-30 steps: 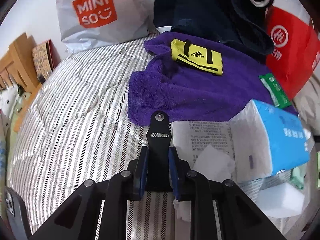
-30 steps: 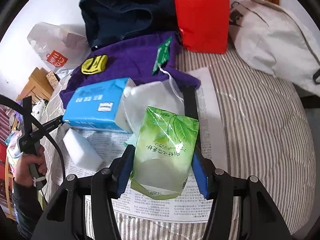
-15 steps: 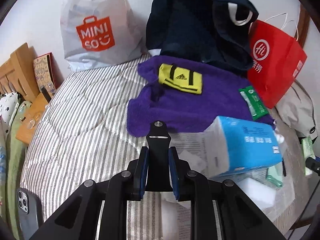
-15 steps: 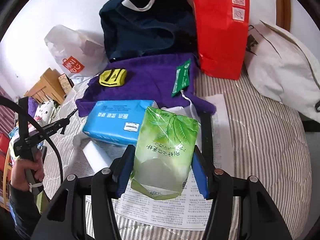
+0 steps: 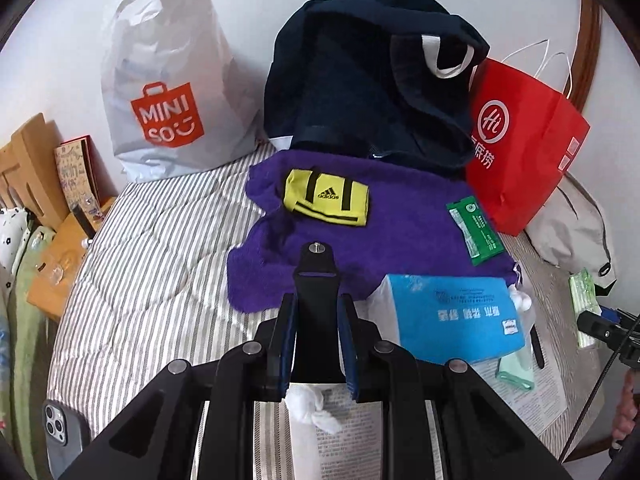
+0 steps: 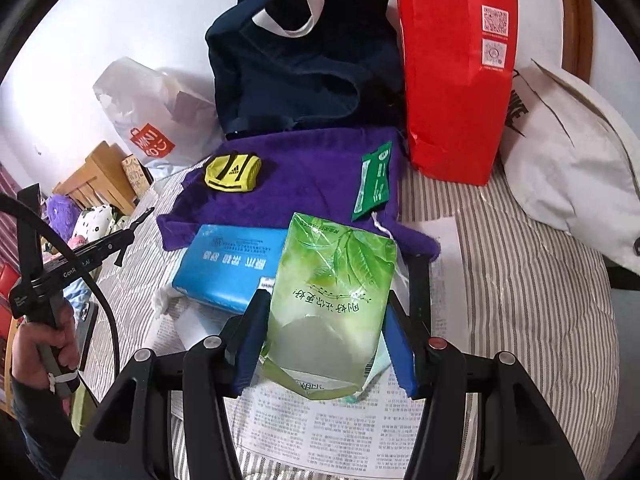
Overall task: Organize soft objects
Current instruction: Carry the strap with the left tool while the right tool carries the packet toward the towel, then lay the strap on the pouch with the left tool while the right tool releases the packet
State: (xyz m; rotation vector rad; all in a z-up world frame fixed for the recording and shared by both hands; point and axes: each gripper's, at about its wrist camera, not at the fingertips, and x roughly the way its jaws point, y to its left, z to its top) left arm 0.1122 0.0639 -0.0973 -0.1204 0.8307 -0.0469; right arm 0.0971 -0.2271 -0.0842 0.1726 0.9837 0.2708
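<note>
My left gripper (image 5: 317,304) is shut on a flat black bracket (image 5: 316,268) with a screw at its tip, held above the striped bed. A white wad (image 5: 312,404) shows just under the jaws; I cannot tell whether it hangs or lies there. My right gripper (image 6: 326,300) is shut on a green tissue pack (image 6: 332,280), lifted over the newspaper (image 6: 320,432). On the bed lie a blue tissue pack (image 5: 452,320), a purple towel (image 5: 400,232), a yellow Adidas pouch (image 5: 326,196) and a green wipes packet (image 5: 474,228), the last two on the towel.
Against the wall stand a white Miniso bag (image 5: 168,92), a navy bag (image 5: 372,92) and a red paper bag (image 5: 520,148). A white canvas bag (image 6: 572,168) lies at the right. A phone (image 5: 60,436) lies at the bed's left edge and a black strip (image 6: 418,292) on the newspaper.
Both grippers have risen and tipped up, so the bed items look smaller and the bags at the wall show in full. Both grips are unchanged.
</note>
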